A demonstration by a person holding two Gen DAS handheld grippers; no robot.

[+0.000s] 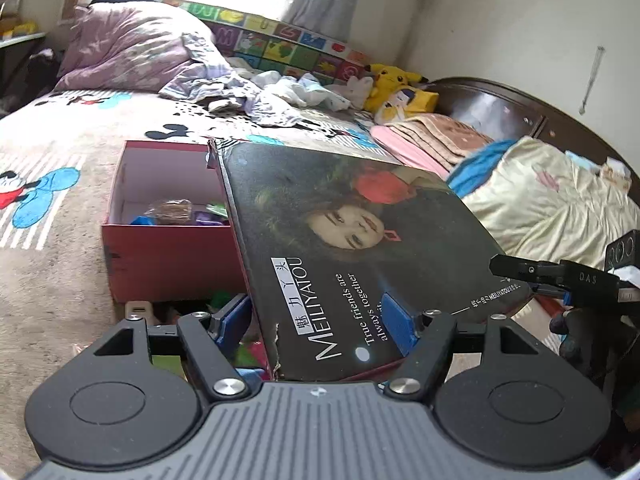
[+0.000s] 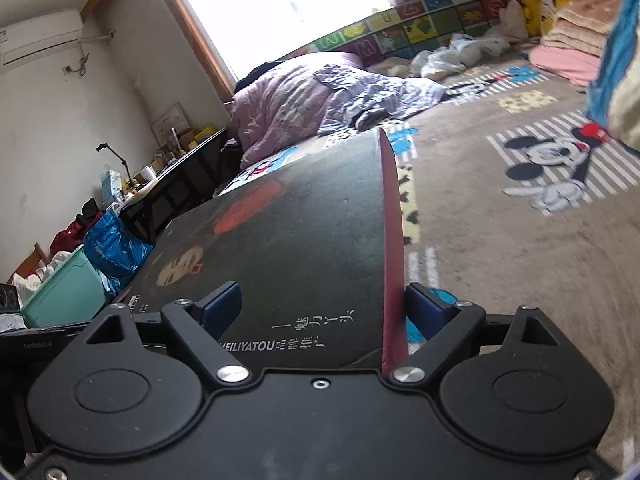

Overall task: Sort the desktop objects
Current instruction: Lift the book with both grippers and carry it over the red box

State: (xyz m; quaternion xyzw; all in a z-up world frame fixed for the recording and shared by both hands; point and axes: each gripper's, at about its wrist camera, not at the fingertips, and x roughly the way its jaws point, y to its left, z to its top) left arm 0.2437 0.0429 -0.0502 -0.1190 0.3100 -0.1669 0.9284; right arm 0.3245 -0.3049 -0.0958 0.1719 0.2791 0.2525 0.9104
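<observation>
A red cardboard box [image 1: 168, 256] stands open on the carpet, with several small items inside [image 1: 176, 212]. Its dark lid [image 1: 360, 248], printed with a woman's face and "MEILIYATOU", is held tilted above the box's right side. My left gripper [image 1: 316, 324] is shut on the lid's near corner, blue pads on either side. My right gripper [image 2: 324, 312] is shut on the lid's other corner [image 2: 304, 240]; its black finger also shows in the left wrist view [image 1: 532, 272]. The lid's red rim [image 2: 394, 248] faces right.
A beige Mickey Mouse carpet [image 2: 520, 220] covers the floor. Purple bedding [image 1: 132, 48], loose clothes [image 1: 288, 92], folded pink blankets [image 1: 432, 140] and a yellow plush [image 1: 392, 80] lie beyond. A teal bin [image 2: 68, 288] and black desk [image 2: 176, 184] stand left. Small items lie under the lid [image 1: 248, 344].
</observation>
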